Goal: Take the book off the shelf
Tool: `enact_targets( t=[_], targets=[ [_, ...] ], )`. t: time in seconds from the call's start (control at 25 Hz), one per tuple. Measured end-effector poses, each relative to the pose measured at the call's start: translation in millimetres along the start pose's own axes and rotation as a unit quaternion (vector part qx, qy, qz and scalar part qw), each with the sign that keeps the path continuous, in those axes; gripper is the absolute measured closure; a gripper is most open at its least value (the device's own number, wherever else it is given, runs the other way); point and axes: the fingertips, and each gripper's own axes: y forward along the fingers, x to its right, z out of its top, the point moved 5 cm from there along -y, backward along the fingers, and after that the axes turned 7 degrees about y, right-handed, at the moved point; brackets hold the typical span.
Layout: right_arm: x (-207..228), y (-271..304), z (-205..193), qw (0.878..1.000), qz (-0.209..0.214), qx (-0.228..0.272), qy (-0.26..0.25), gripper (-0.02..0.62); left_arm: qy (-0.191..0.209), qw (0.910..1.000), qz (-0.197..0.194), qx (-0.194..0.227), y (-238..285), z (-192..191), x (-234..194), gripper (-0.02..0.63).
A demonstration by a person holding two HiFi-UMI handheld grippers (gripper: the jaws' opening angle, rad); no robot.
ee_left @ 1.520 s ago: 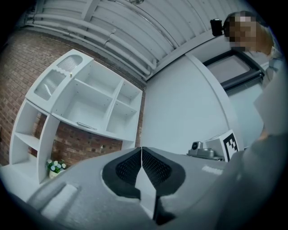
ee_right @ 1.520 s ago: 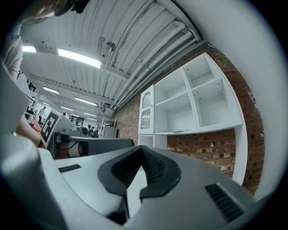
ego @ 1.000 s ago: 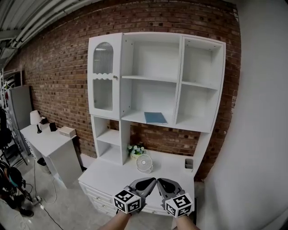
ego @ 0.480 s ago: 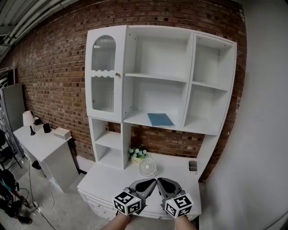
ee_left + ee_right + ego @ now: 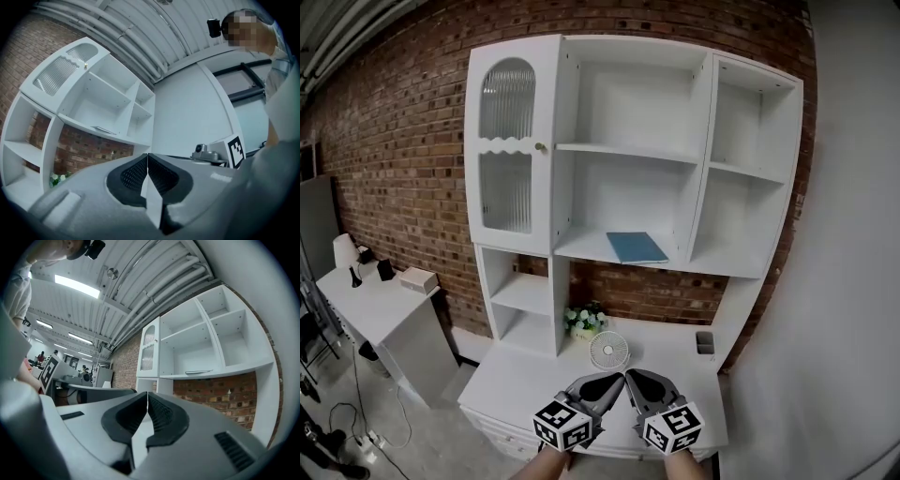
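Blue and flat, the book [image 5: 636,247] lies on the middle board of the white shelf [image 5: 581,246], up at twelve o'clock from my two grippers and well apart from them. My left gripper [image 5: 612,380] and my right gripper [image 5: 637,379] are both squeezed shut with nothing in them, side by side. I think I should step closer, lift one gripper, open its jaws wide, and pinch the book's front edge gently so it does not fall.

White shelf unit [image 5: 581,245], blue book [image 5: 636,247] flat (middle compartment), fan [image 5: 608,351] on counter [image 5: 534,375]
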Motion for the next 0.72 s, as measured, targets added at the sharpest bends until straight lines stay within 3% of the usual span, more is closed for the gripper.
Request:
enact_targets(
  t=[0.72],
  targets=[
    [102, 72, -6, 1.0, -0.004, 0.002, 0.03, 0.578, -0.011, 0.9999, 0.009, -0.003, 95, -22, -77, 0.595]
  ],
)
